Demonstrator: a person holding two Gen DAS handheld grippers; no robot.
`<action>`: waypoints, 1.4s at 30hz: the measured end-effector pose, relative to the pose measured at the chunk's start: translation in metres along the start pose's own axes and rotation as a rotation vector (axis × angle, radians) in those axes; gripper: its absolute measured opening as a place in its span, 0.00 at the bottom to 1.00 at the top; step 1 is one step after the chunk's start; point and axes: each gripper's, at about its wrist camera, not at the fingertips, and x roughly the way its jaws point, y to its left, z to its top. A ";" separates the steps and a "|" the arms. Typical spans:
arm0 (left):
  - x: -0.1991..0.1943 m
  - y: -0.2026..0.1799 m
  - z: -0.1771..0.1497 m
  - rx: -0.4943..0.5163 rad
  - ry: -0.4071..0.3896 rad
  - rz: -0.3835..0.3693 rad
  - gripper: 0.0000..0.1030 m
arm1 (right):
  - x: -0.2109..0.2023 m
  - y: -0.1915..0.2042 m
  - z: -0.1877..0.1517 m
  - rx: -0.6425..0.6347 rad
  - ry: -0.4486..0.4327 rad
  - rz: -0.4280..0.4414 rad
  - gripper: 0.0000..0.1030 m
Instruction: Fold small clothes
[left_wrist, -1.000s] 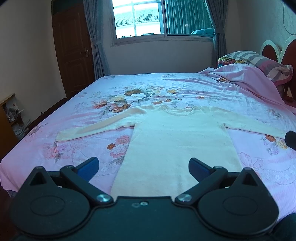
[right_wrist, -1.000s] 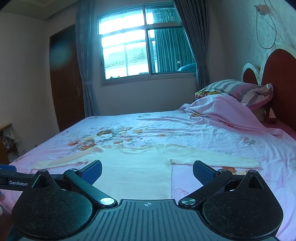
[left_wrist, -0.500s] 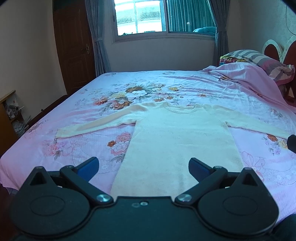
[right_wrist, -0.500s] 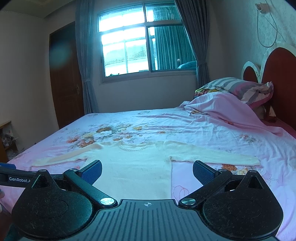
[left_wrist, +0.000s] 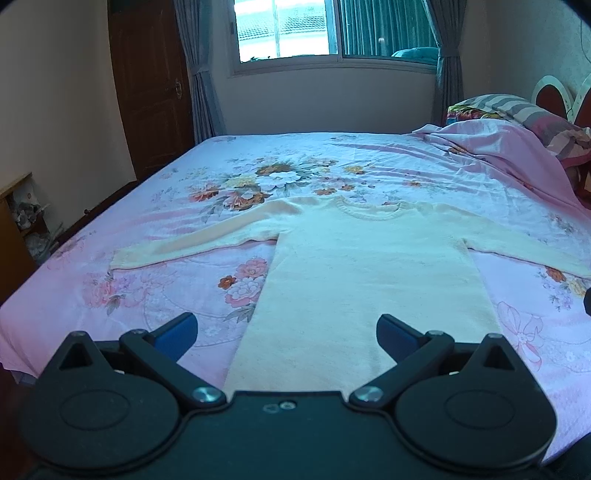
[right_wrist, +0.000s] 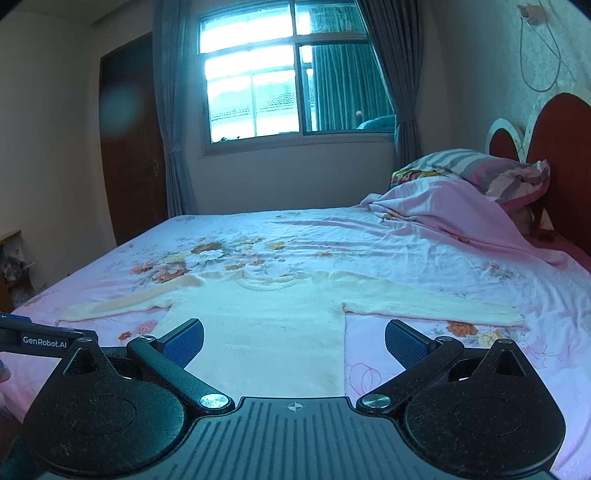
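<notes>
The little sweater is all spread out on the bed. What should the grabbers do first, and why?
Probably bring the left gripper down to the end of the left sleeve. The cream sweater lies flat with both sleeves spread wide, and both grippers, the right gripper too, are open and empty.

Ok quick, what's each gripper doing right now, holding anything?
Left gripper: open, holding nothing, above the cream sweater's hem.
Right gripper: open, holding nothing, also short of the sweater.
</notes>
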 end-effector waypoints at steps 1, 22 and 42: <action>0.003 0.002 0.001 -0.006 0.003 -0.006 0.99 | 0.003 0.001 0.000 -0.007 -0.003 0.005 1.00; 0.117 0.107 0.046 -0.225 0.147 0.071 0.94 | 0.116 0.049 0.025 -0.067 0.084 0.113 1.00; 0.272 0.241 0.066 -0.537 0.350 0.170 0.74 | 0.259 0.105 0.026 -0.082 0.212 0.186 1.00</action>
